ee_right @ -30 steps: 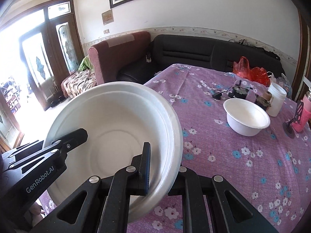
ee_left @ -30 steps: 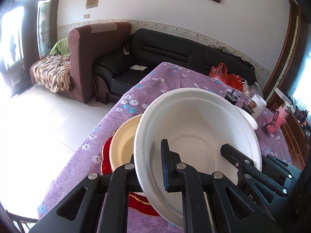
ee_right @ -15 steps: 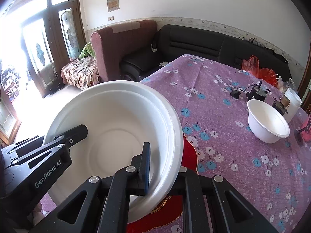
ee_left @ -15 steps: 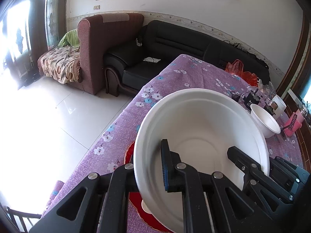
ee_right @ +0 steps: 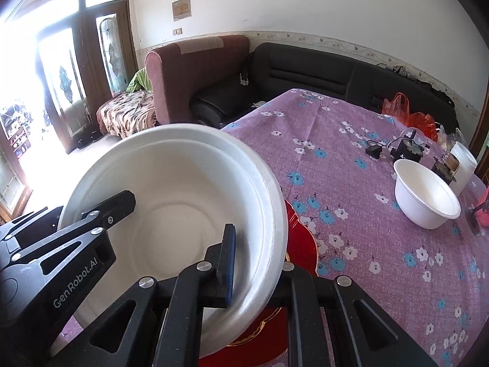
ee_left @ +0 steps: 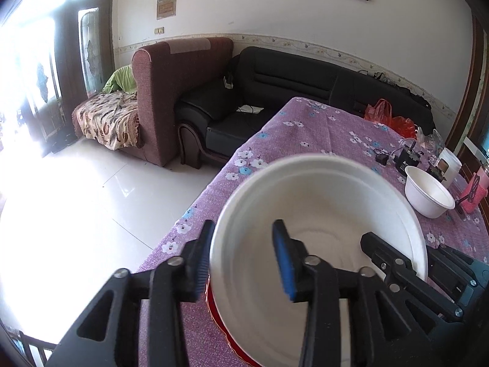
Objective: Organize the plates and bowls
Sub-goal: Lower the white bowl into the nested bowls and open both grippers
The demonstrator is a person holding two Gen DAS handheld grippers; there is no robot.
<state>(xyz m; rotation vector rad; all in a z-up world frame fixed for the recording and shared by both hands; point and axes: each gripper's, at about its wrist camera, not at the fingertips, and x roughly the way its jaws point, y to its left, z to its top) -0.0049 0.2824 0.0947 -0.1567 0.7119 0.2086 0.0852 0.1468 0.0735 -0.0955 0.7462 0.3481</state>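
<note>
A large white bowl (ee_left: 321,214) sits tilted over a red plate (ee_right: 301,232) near the table's left edge. The jaws of my left gripper (ee_left: 243,229) are opening. The bowl's near rim stands between them, one blue pad outside and one inside, and neither presses on it. My right gripper (ee_right: 256,269) is shut on the bowl's right rim, with its inner pad against the wall. Each gripper shows in the other's view: the left gripper (ee_right: 101,211) reaches into the bowl, and so does the right gripper (ee_left: 379,247). A small white bowl (ee_right: 426,195) stands apart at the far right.
The purple flowered tablecloth (ee_right: 351,140) drops off to the floor on the left (ee_left: 195,202). Behind the small bowl stand a white cup (ee_right: 464,165), black gadgets (ee_right: 408,150) and an orange bag (ee_right: 409,113). A black sofa (ee_left: 275,91) and a maroon armchair (ee_left: 180,82) lie beyond the table.
The large bowl came down over the red plate and now hides the yellow dish. My left jaws, shut on the rim before, have spread apart. The right grip is unchanged.
</note>
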